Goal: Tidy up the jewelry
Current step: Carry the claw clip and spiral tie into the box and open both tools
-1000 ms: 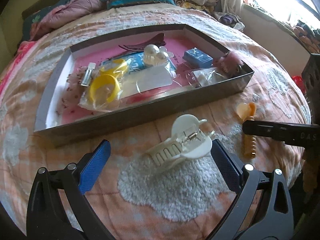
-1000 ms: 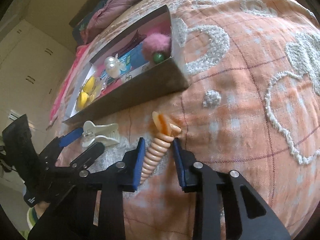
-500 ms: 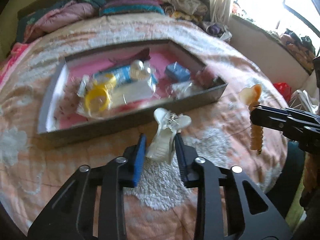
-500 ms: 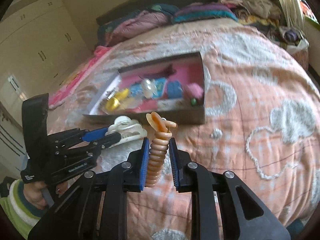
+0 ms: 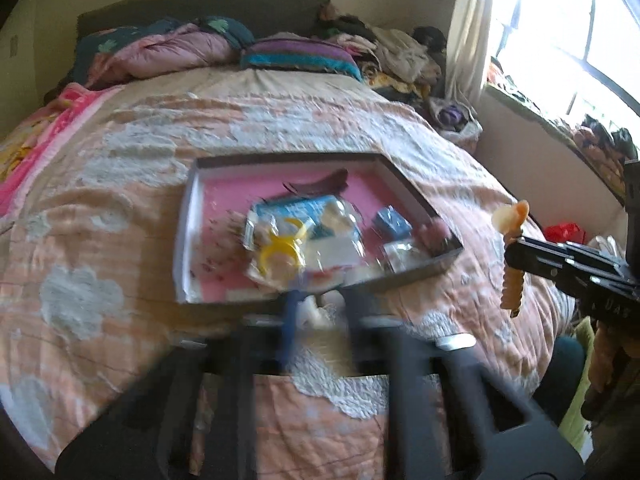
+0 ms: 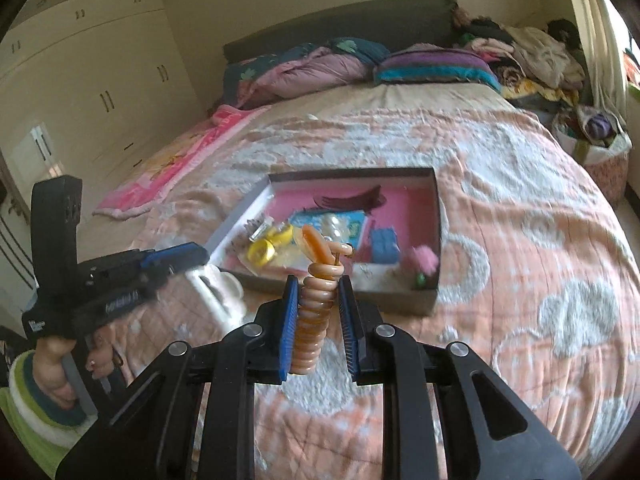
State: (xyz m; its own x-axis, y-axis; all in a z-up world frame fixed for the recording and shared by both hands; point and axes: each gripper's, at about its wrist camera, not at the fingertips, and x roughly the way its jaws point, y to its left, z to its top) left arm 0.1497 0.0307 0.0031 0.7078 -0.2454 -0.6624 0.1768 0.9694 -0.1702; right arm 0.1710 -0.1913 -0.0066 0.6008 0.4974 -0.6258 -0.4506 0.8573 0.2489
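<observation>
A shallow box with a pink floor (image 5: 192, 220) (image 6: 434, 200) lies on the bed and holds hair accessories. My left gripper (image 5: 318, 312), blurred by motion, is shut on a white claw hair clip (image 5: 316, 310), lifted off the bedspread just before the box's near wall. In the right wrist view that clip (image 6: 218, 292) hangs from the left gripper (image 6: 192, 258) at the left. My right gripper (image 6: 318, 300) is shut on an orange spiral hair clip (image 6: 316, 304), upright in the air before the box. The left wrist view shows this orange clip (image 5: 512, 280) at the right.
In the box lie yellow rings (image 5: 280, 254), a blue packet (image 5: 296, 210), a blue box (image 6: 384, 244), a dark comb (image 6: 352, 200) and a pink pompom (image 6: 424, 260). Pillows and clothes (image 6: 436, 66) are piled at the headboard. A window (image 5: 568, 36) is on the right.
The left jaws closed on the white claw clip and lifted it off the bedspread. The right gripper raised the orange spiral clip and rolled level. Both views now look down on the box from higher.
</observation>
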